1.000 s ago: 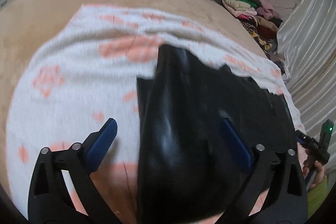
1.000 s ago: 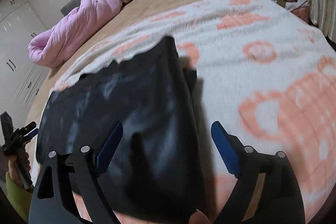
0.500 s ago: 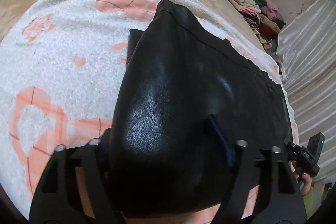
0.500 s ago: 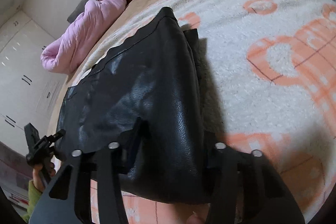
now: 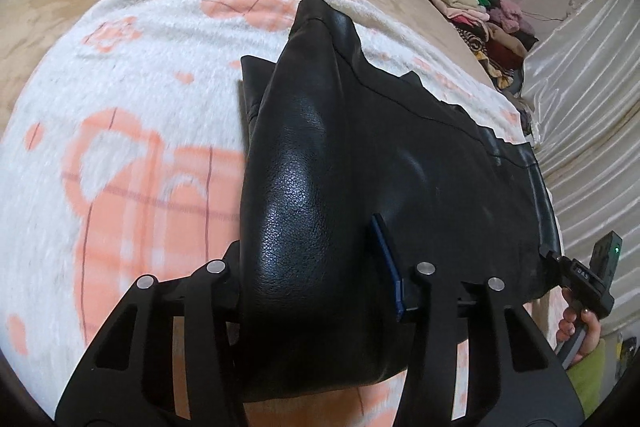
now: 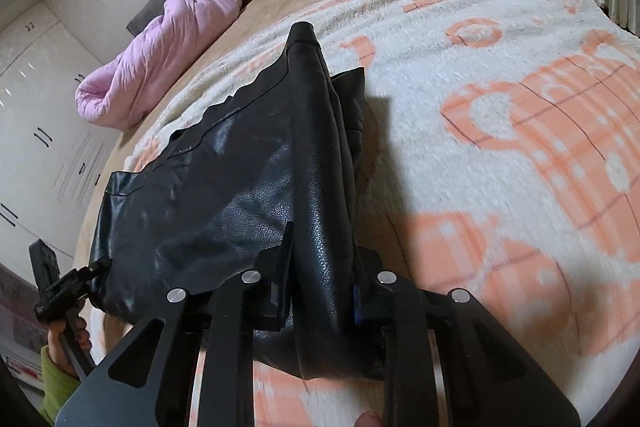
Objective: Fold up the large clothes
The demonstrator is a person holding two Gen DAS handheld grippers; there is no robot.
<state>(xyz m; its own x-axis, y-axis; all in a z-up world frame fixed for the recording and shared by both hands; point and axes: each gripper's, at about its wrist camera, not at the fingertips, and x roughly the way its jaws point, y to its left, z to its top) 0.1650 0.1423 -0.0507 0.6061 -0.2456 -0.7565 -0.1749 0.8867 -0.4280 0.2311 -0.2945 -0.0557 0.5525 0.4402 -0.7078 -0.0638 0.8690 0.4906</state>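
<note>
A black leather garment lies stretched across a white blanket with orange patterns on the bed. My left gripper is shut on one near corner of it; the leather bulges between the fingers. My right gripper is shut on the other near corner, a narrow fold running away from it. Each gripper shows small in the other's view, the right one at the garment's right end and the left one at its left end. The garment's near edge is lifted off the blanket.
A pink quilt lies at the head of the bed. A pile of mixed clothes sits at the far corner. A white satin curtain hangs along the right side. White wardrobe doors stand at the left.
Both grippers went from open above the garment to shut on its near corners. The near edge has been gathered and raised.
</note>
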